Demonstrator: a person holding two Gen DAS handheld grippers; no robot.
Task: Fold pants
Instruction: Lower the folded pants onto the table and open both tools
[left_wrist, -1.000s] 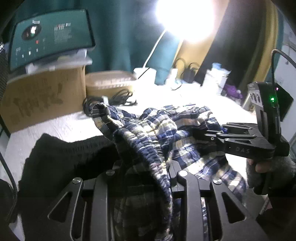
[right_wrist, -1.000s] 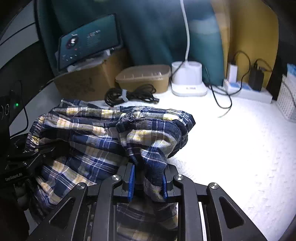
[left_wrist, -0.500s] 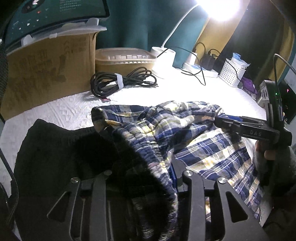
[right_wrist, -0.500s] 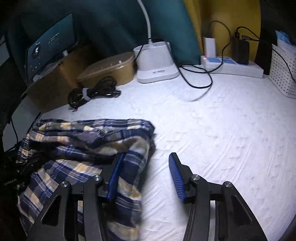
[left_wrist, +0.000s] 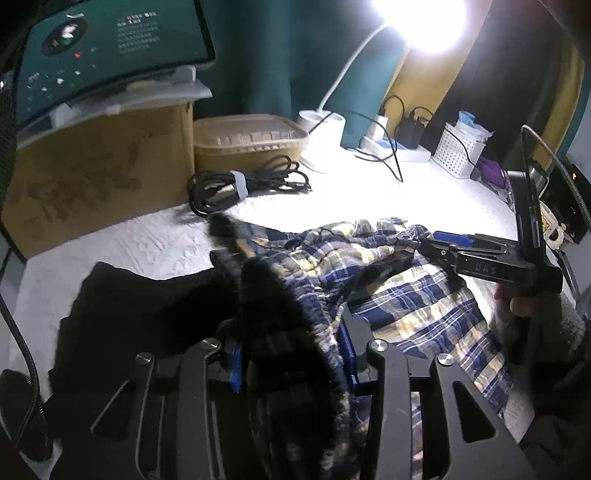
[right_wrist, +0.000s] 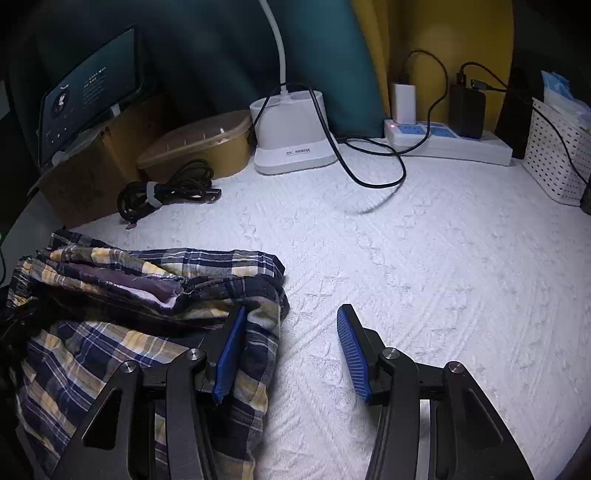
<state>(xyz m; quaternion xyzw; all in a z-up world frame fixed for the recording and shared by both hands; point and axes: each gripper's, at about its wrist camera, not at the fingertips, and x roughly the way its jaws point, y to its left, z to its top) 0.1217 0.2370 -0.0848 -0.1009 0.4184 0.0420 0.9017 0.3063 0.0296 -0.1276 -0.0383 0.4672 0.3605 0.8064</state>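
Note:
Blue, white and yellow plaid pants (left_wrist: 406, 295) lie bunched on the white textured cover (right_wrist: 424, 277), folded over on themselves. My left gripper (left_wrist: 291, 325) stands open, with the gathered waistband rising loosely between its blue pads and blurred at its top. In the right wrist view the pants (right_wrist: 129, 277) fill the lower left. My right gripper (right_wrist: 291, 314) is open. Its left finger rests against the fold's edge and only bare cover lies between the pads. In the left wrist view the right gripper (left_wrist: 432, 240) reaches in from the right, held by a hand.
A black garment (left_wrist: 129, 314) lies left of the pants. At the back stand a cardboard box (left_wrist: 92, 177) with a screen on top, a lidded tub (right_wrist: 199, 147), a coiled black cable (right_wrist: 166, 192), a lamp base (right_wrist: 291, 144), a power strip (right_wrist: 450, 144) and a white basket (right_wrist: 557, 155).
The right gripper's jaws opened and let go of the pants fold, which dropped flat to its left. The left gripper's jaws widened around the waistband. Both views tilted down toward the cover.

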